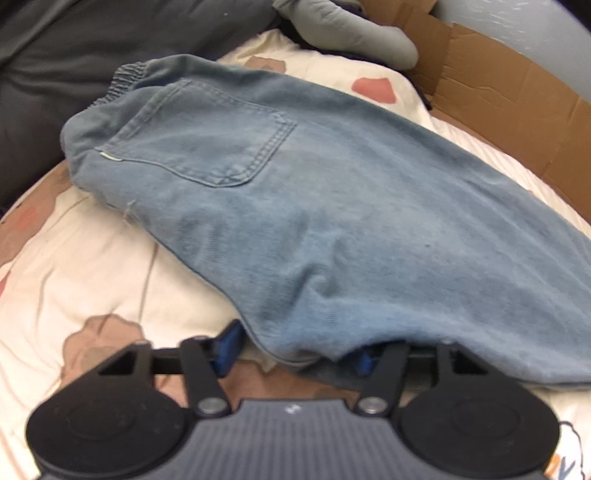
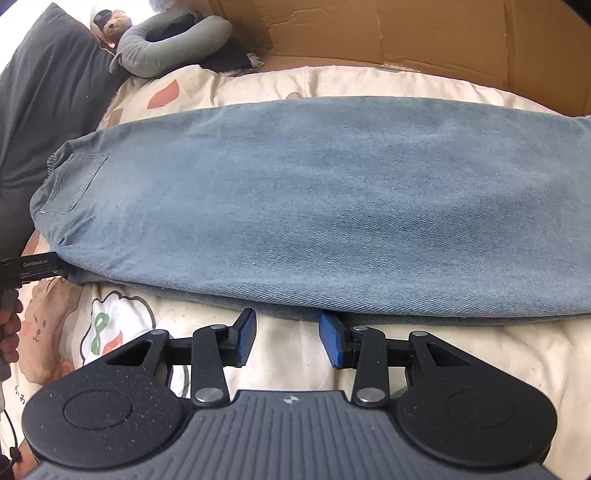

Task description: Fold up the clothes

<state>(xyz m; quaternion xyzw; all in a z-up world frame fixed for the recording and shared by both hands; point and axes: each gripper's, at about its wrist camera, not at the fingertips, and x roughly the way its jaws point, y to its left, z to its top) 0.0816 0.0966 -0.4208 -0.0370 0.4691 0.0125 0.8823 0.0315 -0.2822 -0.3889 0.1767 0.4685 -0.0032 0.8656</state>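
Jeans: light-blue denim, folded lengthwise leg over leg, lying flat on the cartoon-print duvet, waistband toward the dark grey pillow, hems toward the cardboard sheet.
Left gripper: at the near edge of the jeans by the seat; denim drapes over one blue pad, and in this blurred view whether the pads pinch it cannot be told.
Right gripper: jaws apart, pads just short of the near edge of the jeans, holding nothing.
Risk, layers: the near edge of the jeans is a double layer; a shallow bite may catch only the top leg, so the fold peels open.
Risk, duvet: pads pushed under the jeans could snag bedding too.
Risk, timing: uneven lifting would skew the jeans.
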